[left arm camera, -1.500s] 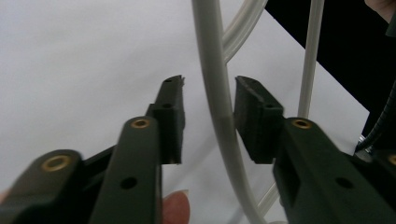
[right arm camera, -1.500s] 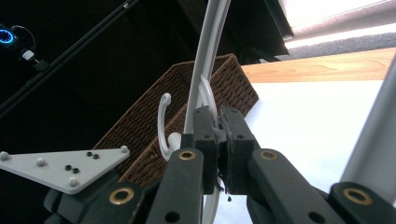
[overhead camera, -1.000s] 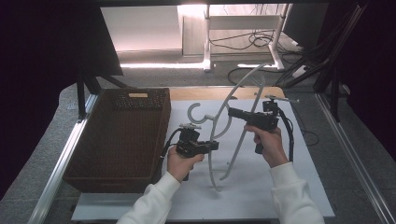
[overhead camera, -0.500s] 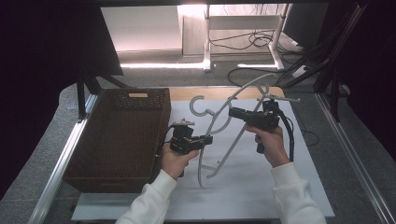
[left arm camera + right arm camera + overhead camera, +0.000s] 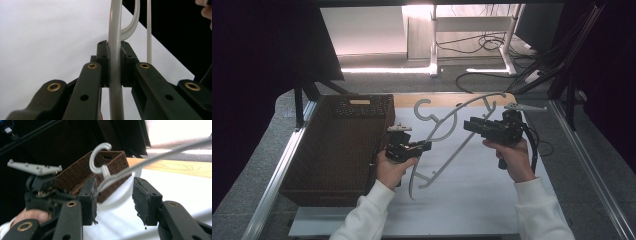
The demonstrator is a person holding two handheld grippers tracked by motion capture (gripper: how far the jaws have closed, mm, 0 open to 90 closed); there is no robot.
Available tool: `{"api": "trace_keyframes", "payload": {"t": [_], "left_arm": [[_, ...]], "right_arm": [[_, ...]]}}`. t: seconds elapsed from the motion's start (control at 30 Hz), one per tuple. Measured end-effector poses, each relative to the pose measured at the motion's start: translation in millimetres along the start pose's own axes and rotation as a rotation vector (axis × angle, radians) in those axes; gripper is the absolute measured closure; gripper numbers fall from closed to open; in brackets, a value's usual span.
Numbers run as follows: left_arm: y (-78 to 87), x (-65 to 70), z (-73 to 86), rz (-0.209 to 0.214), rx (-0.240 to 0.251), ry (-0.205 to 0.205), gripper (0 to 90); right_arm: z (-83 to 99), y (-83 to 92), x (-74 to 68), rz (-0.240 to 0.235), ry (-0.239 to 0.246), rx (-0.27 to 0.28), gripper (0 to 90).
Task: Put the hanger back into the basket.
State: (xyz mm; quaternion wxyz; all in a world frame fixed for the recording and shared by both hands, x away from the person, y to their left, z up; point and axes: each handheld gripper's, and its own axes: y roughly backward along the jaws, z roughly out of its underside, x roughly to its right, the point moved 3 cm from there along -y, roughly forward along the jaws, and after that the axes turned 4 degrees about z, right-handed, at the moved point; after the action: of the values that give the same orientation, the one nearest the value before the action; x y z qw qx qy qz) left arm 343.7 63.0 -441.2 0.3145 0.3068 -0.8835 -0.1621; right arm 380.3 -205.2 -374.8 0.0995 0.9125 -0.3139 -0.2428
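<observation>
**Hanger held by the left gripper, released by the right, basket off to the left**

The pale grey plastic clothes hanger [image 5: 447, 145] hangs in the air above the white sheet [image 5: 492, 200] that covers the table, and its long axis runs on a diagonal: the lower end near the person's left hand, the hook [image 5: 424, 107] and upper arm rising away toward the far right. The left gripper [image 5: 424, 146] is clamped on one of the hanger's bars; in the left gripper view the bar [image 5: 115, 62] runs straight up between the two black pads, which press it from both sides. The right gripper [image 5: 472, 125] stands beside the hanger's upper arm with its jaws parted. They have just been opening, and in the right gripper view the thin grey bar [image 5: 120, 176] crosses the gap between the pads without either pad touching it.

The dark brown woven basket [image 5: 337, 145] sits on the table to the left of the hanger, just beside the left gripper and well apart from the right one. So the left hand is the nearer one to the basket and the only one carrying the load. Judging from this, the coming move is a swing of the hanger leftward over the basket's near wall, and what matters is that the long diagonal clears the rim, hook end included.
</observation>
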Motion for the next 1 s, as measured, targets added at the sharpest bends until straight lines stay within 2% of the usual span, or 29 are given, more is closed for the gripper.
{"api": "trace_keyframes", "payload": {"t": [0.1, 0.27, 0.47, 0.67, 0.9, 1.0], "left_arm": [[5.0, 0.7, -2.1, 0.003, 0.007, 0.003, 81.7], [19.9, 7.2, -8.5, -0.018, 0.005, -0.041, 81.7], [36.2, 9.7, -17.0, -0.037, 0.009, -0.071, 81.7], [52.2, 7.9, -24.3, -0.064, 0.002, -0.102, 81.7], [77.0, 0.8, -31.4, -0.100, 0.015, -0.124, 81.7], [88.6, -4.2, -32.9, -0.117, 0.021, -0.123, 81.7]], "right_arm": [[2.4, 14.5, 0.0, 0.028, 0.029, 0.006, 54.0], [6.9, 35.8, 5.8, 0.058, 0.020, 0.036, 53.5], [16.6, 52.3, 12.7, 0.087, 0.045, 0.023, 49.1], [36.3, 57.3, 27.9, 0.144, 0.061, -0.044, 41.8], [62.1, 50.5, 48.1, 0.210, 0.062, -0.139, 36.3], [71.5, 47.1, 54.3, 0.227, 0.047, -0.174, 35.4]]}}
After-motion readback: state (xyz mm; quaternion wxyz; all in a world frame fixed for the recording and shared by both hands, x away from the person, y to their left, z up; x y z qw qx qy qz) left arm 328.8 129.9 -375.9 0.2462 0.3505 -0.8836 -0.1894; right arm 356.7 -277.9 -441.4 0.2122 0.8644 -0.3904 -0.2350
